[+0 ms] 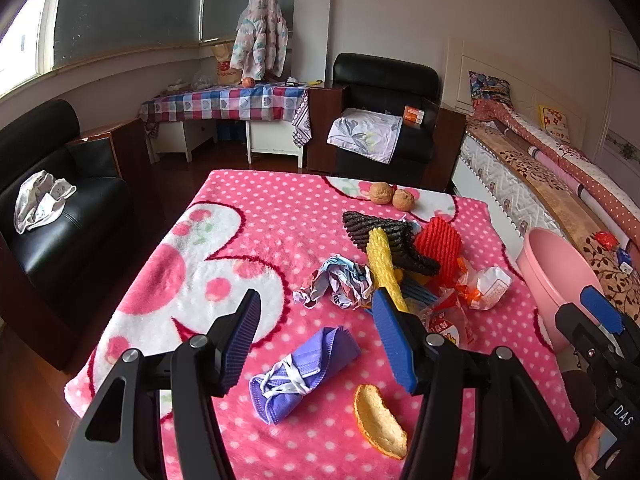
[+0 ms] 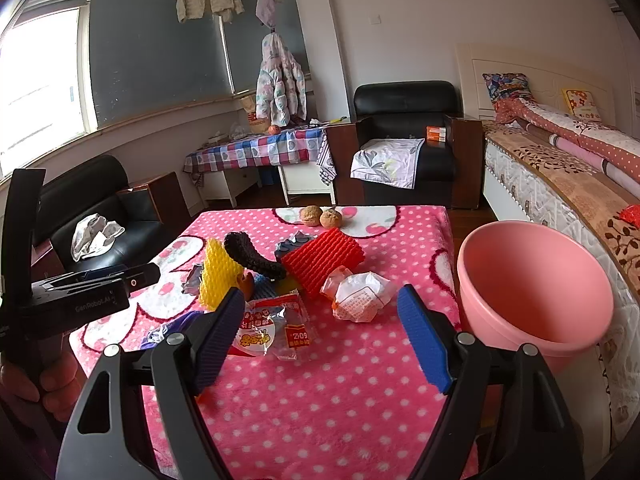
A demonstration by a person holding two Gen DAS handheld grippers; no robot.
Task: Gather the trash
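Trash lies on a pink polka-dot blanket (image 1: 248, 216): a rolled purple mask (image 1: 304, 372), an orange peel (image 1: 378, 416), crumpled paper (image 1: 340, 280), yellow (image 1: 384, 264), black (image 1: 388, 240) and red foam nets (image 1: 438, 246), and plastic wrappers (image 2: 276, 328). A white crumpled wrapper (image 2: 360, 296) lies near the pink basin (image 2: 536, 292) at the table's right. My left gripper (image 1: 320, 340) is open above the mask. My right gripper (image 2: 324, 340) is open above the wrappers; it also shows in the left wrist view (image 1: 600, 312).
Two walnuts (image 1: 392, 196) sit at the far table edge. A bed (image 2: 560, 184) runs along the right. Black armchairs (image 1: 60, 208) stand at the left and behind the table (image 2: 404, 140). A checked-cloth desk (image 1: 228, 104) stands by the window.
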